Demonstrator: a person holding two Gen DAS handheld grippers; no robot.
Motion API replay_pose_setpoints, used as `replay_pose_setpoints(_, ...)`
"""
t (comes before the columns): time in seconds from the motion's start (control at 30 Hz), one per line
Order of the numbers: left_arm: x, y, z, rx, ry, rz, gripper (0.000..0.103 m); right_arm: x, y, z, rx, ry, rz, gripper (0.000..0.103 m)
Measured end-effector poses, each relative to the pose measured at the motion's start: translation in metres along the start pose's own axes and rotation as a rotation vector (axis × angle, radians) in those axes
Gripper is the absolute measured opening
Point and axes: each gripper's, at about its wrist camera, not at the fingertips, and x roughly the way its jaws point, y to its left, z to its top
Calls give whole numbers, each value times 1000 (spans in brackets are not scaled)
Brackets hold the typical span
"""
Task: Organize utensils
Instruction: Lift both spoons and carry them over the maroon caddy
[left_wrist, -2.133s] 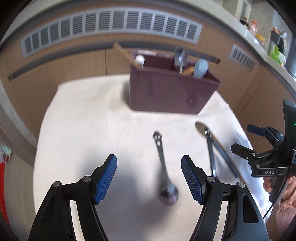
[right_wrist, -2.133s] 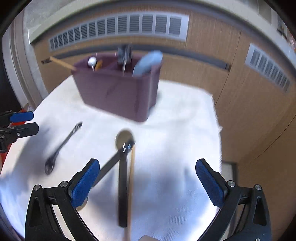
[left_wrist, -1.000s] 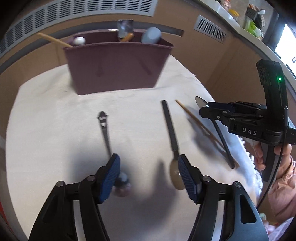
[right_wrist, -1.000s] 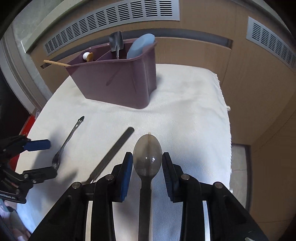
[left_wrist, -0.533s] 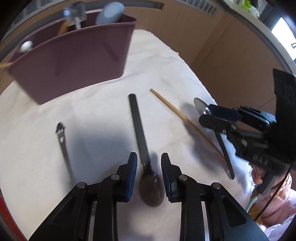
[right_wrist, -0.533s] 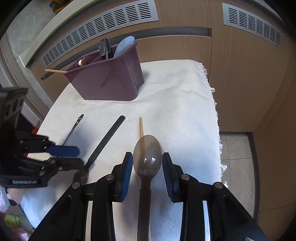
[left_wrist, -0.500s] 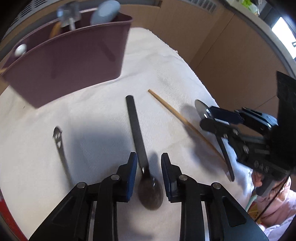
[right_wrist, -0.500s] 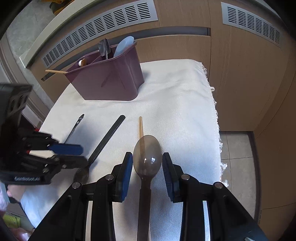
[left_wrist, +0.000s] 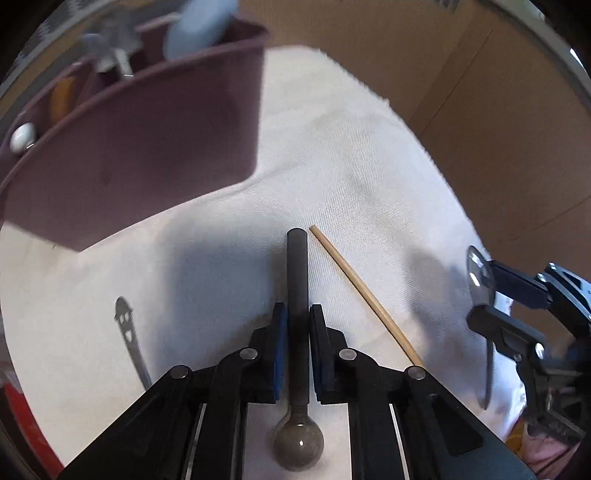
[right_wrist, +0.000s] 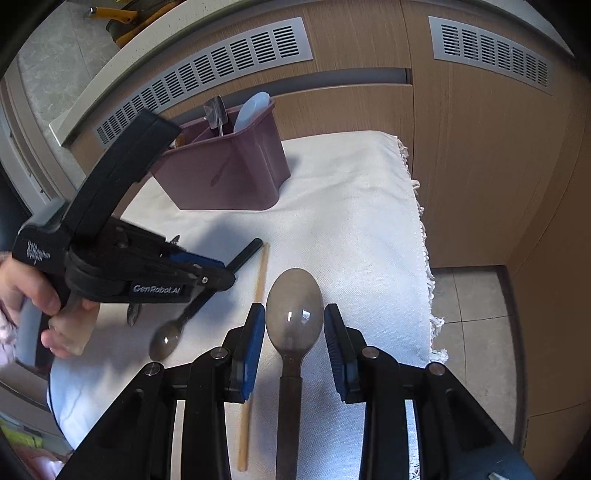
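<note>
Closing my left gripper (left_wrist: 297, 325) on dark spoon (left_wrist: 297, 295); right gripper (right_wrist: 294, 325) pinches big spoon (right_wrist: 294, 306). Cloth (right_wrist: 354, 221) right clear; caddy (right_wrist: 229, 173) far-left holds utensils.

White cloth (right_wrist: 362, 229) bears caddy (right_wrist: 236, 170), chopstick (right_wrist: 258, 291), spoon (left_wrist: 127, 332).

a home kitchen or dining corner: wood-veneer cabinet fronts (right_wrist: 480, 166) with slatted vent grilles (right_wrist: 207, 74), a tiled floor (right_wrist: 476, 314), a cream cloth (right_wrist: 351, 221) over the worktop, and a plum cutlery caddy (right_wrist: 229, 166) holding utensils.
</note>
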Motion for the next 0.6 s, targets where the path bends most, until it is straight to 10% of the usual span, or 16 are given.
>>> replay_pose_setpoints(0.33, -122, 35, -91, -159, -478, 12, 12, -14, 44, 14, -60, -51, 41, 30)
replay_pose_setpoints(0.6, -143, 56, -107, -196, -549, -25, 12, -29, 92, 21, -158, -81, 41, 30)
